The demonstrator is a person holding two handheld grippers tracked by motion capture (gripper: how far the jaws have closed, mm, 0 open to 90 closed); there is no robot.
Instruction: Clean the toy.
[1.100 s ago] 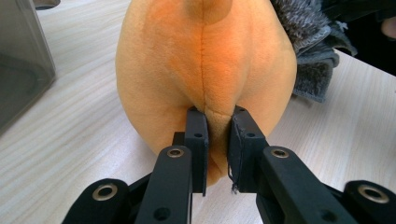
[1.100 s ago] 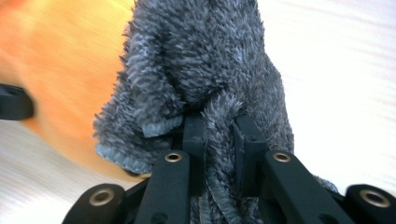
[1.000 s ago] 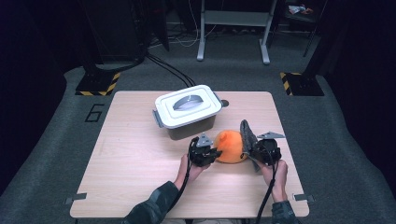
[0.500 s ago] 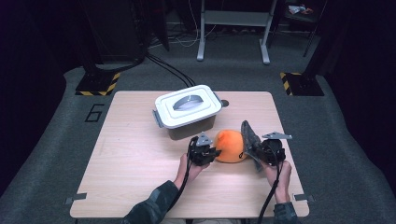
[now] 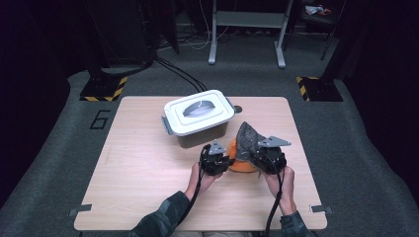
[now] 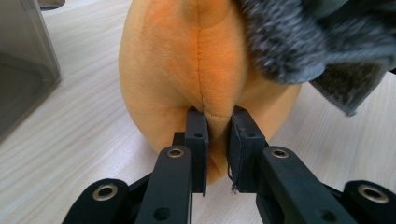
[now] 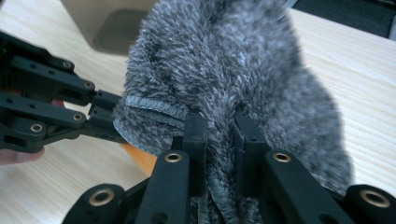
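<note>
From the high view, a person seated at the table (image 5: pixel 148 163) works two hand-held grippers side by side just in front of a lidded storage box (image 5: pixel 198 118). The left gripper (image 5: pixel 221 161) steadies an orange plush toy (image 5: pixel 236 165) on the wood, apparently so it cannot slide, while the right gripper (image 5: pixel 257 157), just to the toy's other side, lifts a grey fuzzy cloth (image 5: pixel 247 137) over it. Both forearms enter from the near edge, hands wrapped round the handles, grippers angled inward toward each other.

In the left gripper view, the left gripper (image 6: pixel 218 135) points level along the tabletop, its jaws pinching a fold of the orange plush toy (image 6: pixel 187 60) at the seam directly ahead; the grey fuzzy cloth (image 6: pixel 299 42) drapes over the toy's upper far side.

In the right gripper view, the right gripper (image 7: pixel 219 135) is clamped on a bunched ridge of the grey fuzzy cloth (image 7: pixel 233 70), which rises straight ahead of the jaws; the left gripper (image 7: pixel 105 112) sits close beside it, and the box stands beyond.
</note>
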